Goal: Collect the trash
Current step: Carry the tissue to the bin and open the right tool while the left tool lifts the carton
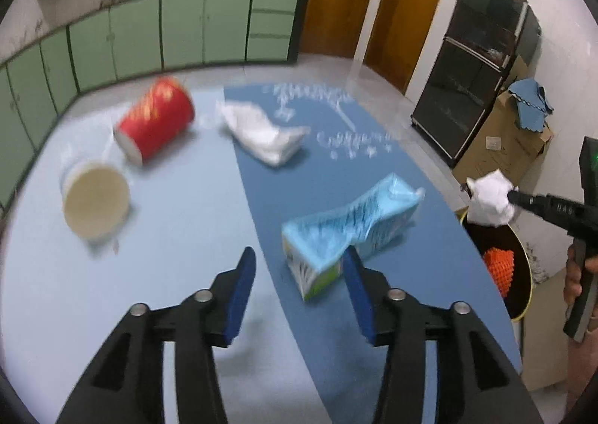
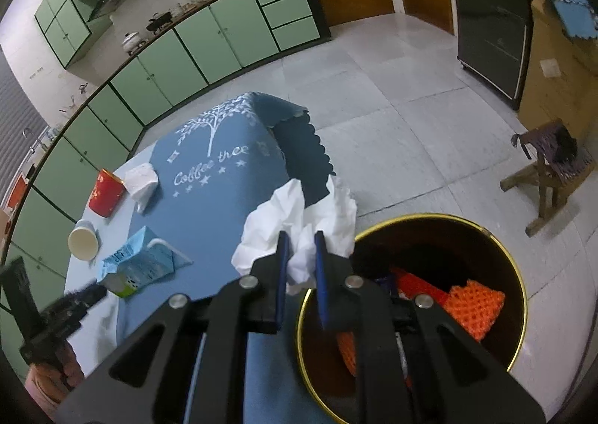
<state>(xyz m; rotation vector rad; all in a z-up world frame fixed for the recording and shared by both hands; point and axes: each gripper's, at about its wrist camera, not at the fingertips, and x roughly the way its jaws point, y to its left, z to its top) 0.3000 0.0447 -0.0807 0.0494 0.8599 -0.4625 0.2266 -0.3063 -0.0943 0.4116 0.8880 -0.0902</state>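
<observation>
Pinching a crumpled white tissue (image 2: 299,222) between its fingers, your right gripper (image 2: 301,237) is hanging at the table's edge (image 2: 261,368), just beside the gold-rimmed bin (image 2: 519,274) on the floor. Your left gripper (image 1: 299,267) is hovering with fingers spread, the crushed blue carton (image 1: 347,229) lying just ahead. A red cup (image 1: 157,121), a white cup (image 1: 95,199) and a white wrapper (image 1: 265,132) are sitting farther back, with bare cloth between them.

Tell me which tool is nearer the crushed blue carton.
Left. The left tool hangs open right at the blue carton, one finger beside its near end. The right tool is off at the trash bin, shut on a crumpled white paper.
</observation>
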